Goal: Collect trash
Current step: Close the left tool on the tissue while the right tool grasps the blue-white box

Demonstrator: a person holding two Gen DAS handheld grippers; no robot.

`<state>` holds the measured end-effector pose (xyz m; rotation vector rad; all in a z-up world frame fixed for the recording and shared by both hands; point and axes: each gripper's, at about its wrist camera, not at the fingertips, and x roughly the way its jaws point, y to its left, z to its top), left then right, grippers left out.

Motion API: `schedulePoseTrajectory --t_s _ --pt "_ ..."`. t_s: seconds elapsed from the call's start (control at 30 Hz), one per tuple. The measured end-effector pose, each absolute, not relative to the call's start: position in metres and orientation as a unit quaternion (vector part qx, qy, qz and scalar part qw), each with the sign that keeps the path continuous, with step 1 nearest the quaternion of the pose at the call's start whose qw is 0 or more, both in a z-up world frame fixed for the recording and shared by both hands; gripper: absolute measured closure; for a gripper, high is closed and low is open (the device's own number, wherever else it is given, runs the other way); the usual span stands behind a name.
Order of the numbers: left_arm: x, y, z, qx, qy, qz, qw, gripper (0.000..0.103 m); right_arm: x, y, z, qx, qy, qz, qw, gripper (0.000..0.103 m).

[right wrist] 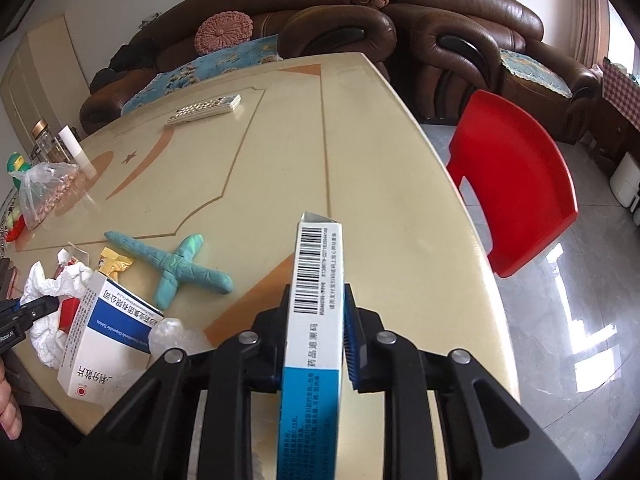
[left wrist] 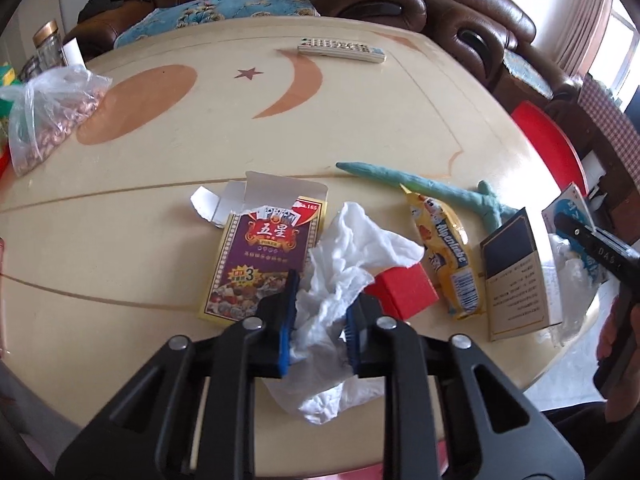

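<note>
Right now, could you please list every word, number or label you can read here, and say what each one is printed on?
"五星", "POKER", "3": playing-card box.
"Alpenliebe": yellow candy wrapper.
"药品追溯码", beside a barcode: blue-and-white medicine box in the right gripper.
"分散片": second medicine box.
Fine print on the dark cigarette pack: too small to read.

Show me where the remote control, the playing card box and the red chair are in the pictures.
remote control [left wrist: 342, 51], left wrist view, middle of its button face
playing card box [left wrist: 264, 256], left wrist view, purple front panel
red chair [right wrist: 516, 184], right wrist view, middle of the backrest
</note>
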<state>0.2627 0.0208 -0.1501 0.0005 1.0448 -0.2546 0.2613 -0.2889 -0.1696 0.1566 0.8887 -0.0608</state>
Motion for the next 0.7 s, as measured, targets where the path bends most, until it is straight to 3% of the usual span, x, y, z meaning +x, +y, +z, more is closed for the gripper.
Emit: schedulePoseTrajectory --t_s 0.7 --pt "0.23 0.023 -0.094 0.012 0.417 -0.112 0.902 0.084 0.237 -0.294 -0.126 0.075 0.364 -0.06 0.926 0.081"
